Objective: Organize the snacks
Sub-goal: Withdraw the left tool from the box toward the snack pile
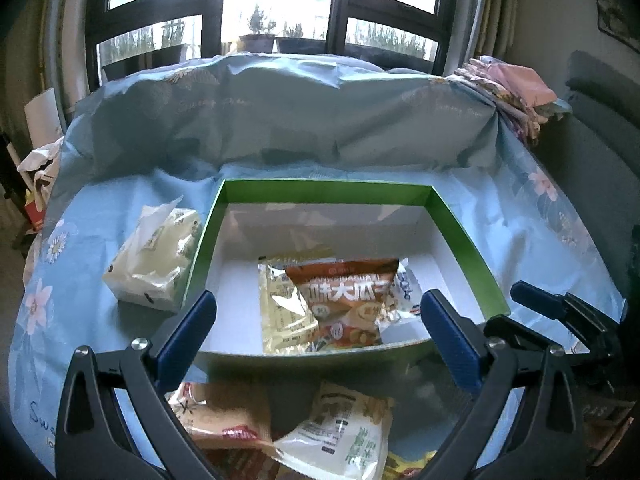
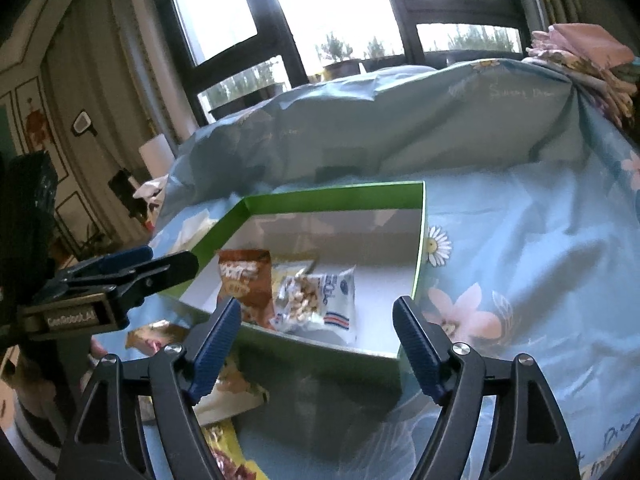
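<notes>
A shallow rectangular cardboard box with bright green walls and a white floor (image 1: 460, 236) lies open on a light blue floral bedsheet (image 1: 532, 240), and it is the landmark for all else. Inside it, toward its near wall, three snack packets overlap: a brown crinkly packet with large white lettering (image 1: 344, 288) lies on top, a pale yellow foil packet (image 1: 280, 312) shows beneath it on the left, and a white-and-blue packet with a clear window showing pale nuts (image 2: 320, 300) sits on the right. Outside the box, just in front of its near wall, more packets lie on the sheet: a white packet with green print (image 1: 344, 436), an orange-and-cream packet (image 1: 216, 416) to its left, and a yellow one (image 1: 408, 464) at the bottom edge. Just beside the box's left wall rests a soft pale-yellow tissue pack (image 1: 156, 264). Behind the box the sheet rises over a bulky hump, with folded pink and patterned cloths (image 1: 516, 92) at its right end and a dark-framed window (image 1: 276, 4) beyond. The left hand-held gripper (image 1: 316, 316) hangs over the box's near wall, its blue-padded jaws spread wide and grasping nothing. The right hand-held gripper (image 2: 316, 320) is near the box's near right corner, jaws likewise released and empty, touching nothing.
</notes>
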